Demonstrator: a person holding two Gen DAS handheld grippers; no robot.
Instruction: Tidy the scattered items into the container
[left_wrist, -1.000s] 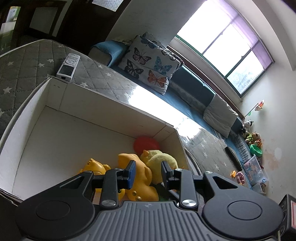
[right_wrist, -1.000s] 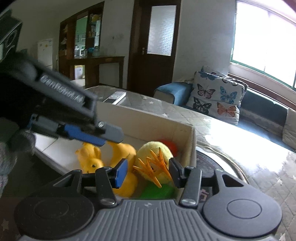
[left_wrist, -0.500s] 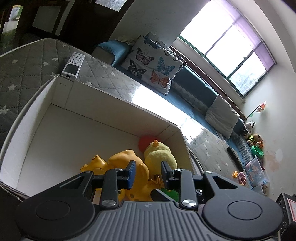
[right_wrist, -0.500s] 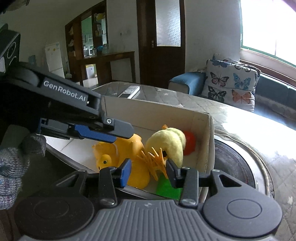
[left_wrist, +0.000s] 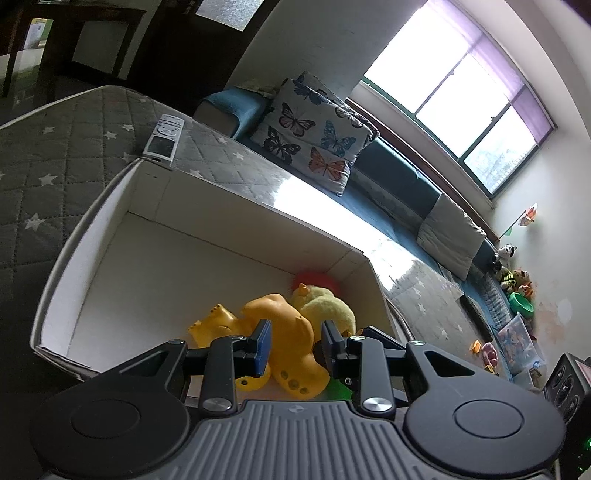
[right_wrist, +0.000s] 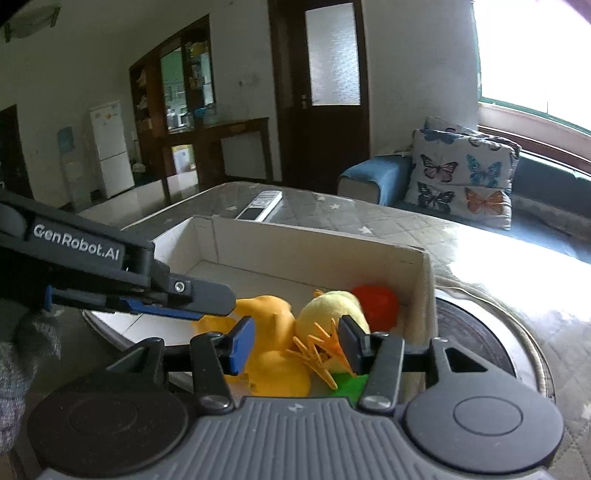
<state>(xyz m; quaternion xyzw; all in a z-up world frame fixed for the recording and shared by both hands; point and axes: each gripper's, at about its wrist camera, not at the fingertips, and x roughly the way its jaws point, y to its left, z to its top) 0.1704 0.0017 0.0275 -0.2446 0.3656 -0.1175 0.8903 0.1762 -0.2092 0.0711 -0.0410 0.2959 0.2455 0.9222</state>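
A white cardboard box (left_wrist: 229, 184) stands on the grey star-quilted table. At its near right end lie an orange rubber toy (left_wrist: 284, 317), a yellow plush duck (left_wrist: 328, 306), a red ball (left_wrist: 314, 278) and a green piece (left_wrist: 338, 387). My left gripper (left_wrist: 295, 345) hangs open above the orange toy with nothing between its fingers. In the right wrist view the box (right_wrist: 295, 254) holds the same orange toy (right_wrist: 266, 310), plush duck (right_wrist: 328, 310) and red ball (right_wrist: 375, 302). My right gripper (right_wrist: 295, 343) is open above the duck's orange spiky feet (right_wrist: 317, 350). The left gripper (right_wrist: 218, 301) reaches in from the left.
A white remote (left_wrist: 164, 136) lies on the table beyond the box's far corner. A dark round disc (right_wrist: 469, 332) sits right of the box. A butterfly cushion (left_wrist: 314, 136) rests on the blue sofa behind. A grey-gloved hand (right_wrist: 22, 354) holds the left gripper.
Both grippers have risen and drawn back from the box, which now looks smaller and lower. The toys lie where they were. Both stay open.
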